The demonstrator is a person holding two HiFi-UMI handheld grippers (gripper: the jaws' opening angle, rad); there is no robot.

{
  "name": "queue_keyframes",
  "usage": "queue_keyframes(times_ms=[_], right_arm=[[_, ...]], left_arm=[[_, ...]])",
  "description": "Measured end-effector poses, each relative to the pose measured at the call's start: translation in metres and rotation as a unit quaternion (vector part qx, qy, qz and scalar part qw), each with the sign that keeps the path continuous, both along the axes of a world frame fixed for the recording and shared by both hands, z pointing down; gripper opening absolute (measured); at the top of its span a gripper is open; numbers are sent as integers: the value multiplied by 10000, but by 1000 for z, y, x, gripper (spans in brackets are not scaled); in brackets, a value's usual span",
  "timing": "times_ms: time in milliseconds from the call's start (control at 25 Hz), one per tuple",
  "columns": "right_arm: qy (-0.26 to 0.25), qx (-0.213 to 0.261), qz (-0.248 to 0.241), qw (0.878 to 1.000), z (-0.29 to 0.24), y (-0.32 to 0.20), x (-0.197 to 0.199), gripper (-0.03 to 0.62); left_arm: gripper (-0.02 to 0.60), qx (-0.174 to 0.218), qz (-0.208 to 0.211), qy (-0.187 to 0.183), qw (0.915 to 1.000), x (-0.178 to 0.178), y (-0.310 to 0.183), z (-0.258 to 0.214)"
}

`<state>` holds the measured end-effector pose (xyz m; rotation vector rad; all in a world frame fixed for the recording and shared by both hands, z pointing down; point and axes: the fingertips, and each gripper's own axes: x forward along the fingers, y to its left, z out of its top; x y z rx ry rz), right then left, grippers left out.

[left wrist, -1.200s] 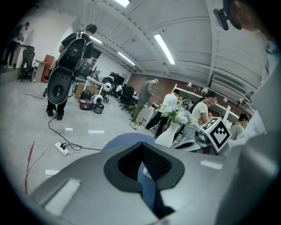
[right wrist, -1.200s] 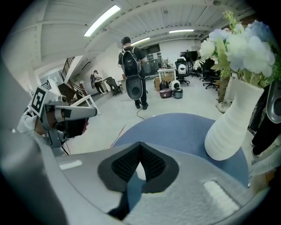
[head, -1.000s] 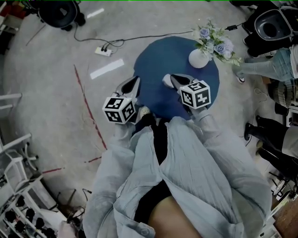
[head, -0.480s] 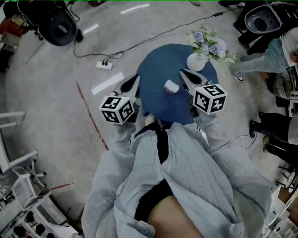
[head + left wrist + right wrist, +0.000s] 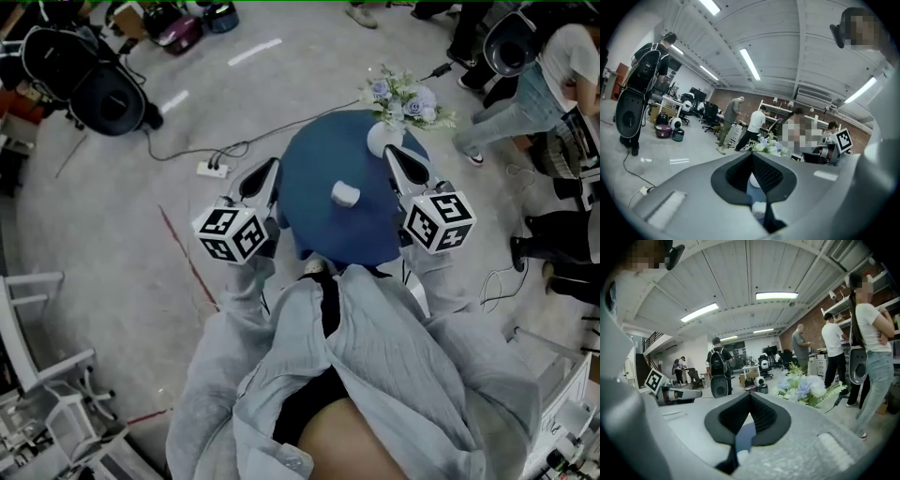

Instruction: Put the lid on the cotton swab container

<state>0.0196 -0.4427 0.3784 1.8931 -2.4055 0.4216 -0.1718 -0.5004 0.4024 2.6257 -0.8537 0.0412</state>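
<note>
A small white cotton swab container (image 5: pixel 345 195) stands on the round blue table (image 5: pixel 319 230); whether its lid is on I cannot tell. My left gripper (image 5: pixel 272 167) hovers at the table's left edge, jaws shut and holding nothing. At the right side of the table my right gripper (image 5: pixel 390 152) is also shut and holds nothing, its tip next to the white vase (image 5: pixel 381 138). The container sits between the two, apart from both. In the left gripper view the left gripper (image 5: pixel 751 154) shows closed pads, with the container (image 5: pixel 759 209) below them. The right gripper (image 5: pixel 750 395) looks the same, with the container (image 5: pixel 742 457) low in its gap.
The vase holds pale blue and white flowers (image 5: pixel 403 94) at the table's far edge. A power strip (image 5: pixel 212 170) and cable lie on the floor to the left. People stand at the upper right (image 5: pixel 525 94). Black bags (image 5: pixel 98 84) sit at the far left.
My right gripper has drawn away from the container to the right, towards the vase. The left gripper shifted slightly forward. The container now stands free between them.
</note>
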Motion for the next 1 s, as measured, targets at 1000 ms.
queue_keyframes(times_ms=[1000], right_arm=[[83,-14,788,9969,25,55,13,2]], left_arm=[[14,275,369,-198,9987,13,40,16]])
